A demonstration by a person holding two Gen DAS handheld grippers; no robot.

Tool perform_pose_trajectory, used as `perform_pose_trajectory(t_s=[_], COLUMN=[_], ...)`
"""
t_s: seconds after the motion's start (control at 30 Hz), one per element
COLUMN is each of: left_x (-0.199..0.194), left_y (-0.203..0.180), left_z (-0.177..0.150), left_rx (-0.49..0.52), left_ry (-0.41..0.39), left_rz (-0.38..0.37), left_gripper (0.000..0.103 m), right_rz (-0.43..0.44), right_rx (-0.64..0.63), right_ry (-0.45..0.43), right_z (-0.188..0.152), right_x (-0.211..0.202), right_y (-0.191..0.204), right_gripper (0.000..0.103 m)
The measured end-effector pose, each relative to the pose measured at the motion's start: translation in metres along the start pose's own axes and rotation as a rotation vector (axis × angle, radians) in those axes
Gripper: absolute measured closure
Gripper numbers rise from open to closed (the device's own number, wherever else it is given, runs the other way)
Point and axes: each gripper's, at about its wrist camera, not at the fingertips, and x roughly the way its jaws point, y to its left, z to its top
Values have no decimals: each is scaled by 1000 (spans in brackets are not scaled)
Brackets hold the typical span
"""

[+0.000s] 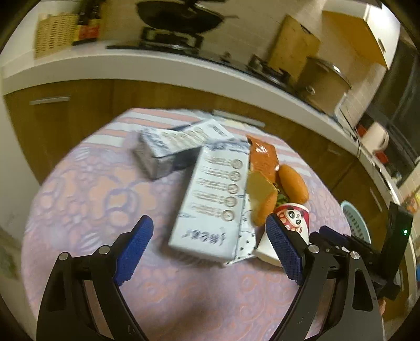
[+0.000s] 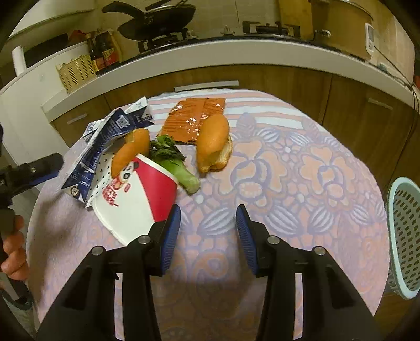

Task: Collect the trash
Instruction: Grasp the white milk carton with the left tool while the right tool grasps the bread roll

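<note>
Nearest are the two grippers, both over the near edge of the table (image 2: 302,168) with its flowered cloth. The left gripper (image 1: 210,249) has its jaws spread wide, with nothing pressed between the pads; the near end of a flat white carton (image 1: 210,199) lies just ahead of the gap. The right gripper (image 2: 208,233) stands partly open over bare cloth and holds nothing. Its left pad is just beside the rim of a paper cup (image 2: 141,194), red and white, which lies on its side; I cannot tell if they touch.

A little farther, all the trash lies in one heap. Against the cup leans a piece of bread (image 2: 131,152), and beside it lies a green vegetable stalk (image 2: 178,168). To the right of that is a bun (image 2: 214,143), resting partly on an orange wrapper (image 2: 189,118). On the left side are the crumpled blue-and-white cartons, and behind the flat one lies a second box (image 1: 168,149).

At the right edge of the table hangs a pale blue basket (image 2: 404,236), well apart from the heap. Probably the trash goes there. I cannot see inside it.

Behind all is the kitchen counter (image 2: 183,63) with a pan (image 2: 157,18).

To my judgement the task is at the start: every piece I see is on the table, and no gripper has taken anything yet. All the picking and carrying remains.
</note>
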Motion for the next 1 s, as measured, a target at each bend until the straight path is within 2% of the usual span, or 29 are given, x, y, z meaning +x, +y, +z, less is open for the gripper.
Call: perform_pose_trajectory(t_s=[0.13,0.2,0.3,0.4,0.53,0.77,0.87,1.0], left_x=[27,36,41,35,15,6,5,3], left_y=[-13,-15,-7,1,7,6,9,8], left_z=[3,2,-2,-7,-13,-18,-18,-20], left_rx=[66,84,56,13,-15,-13,-21,-8], left_ry=[45,64,55,4,-89,-125,-125,-131], left_rz=[71,72,40,7,-43,-61,-72,-67], left_gripper=[21,47,52,52,52,52,52,52], right_rz=[23,29,56,46,7,-2,-41,-31], right_rx=[9,19,28,22,21,80,36,28], right_ry=[-17,-7,-9,-30,-26,54,45,22], right_z=[0,1,14,33,60,75,72,70], right_x=[-4,-6,-12,-12,10,65,68,62], right_y=[-3,-4,-7,-6,-3,-9,0,2], right_gripper=[62,62,62,62,62,62,62,74])
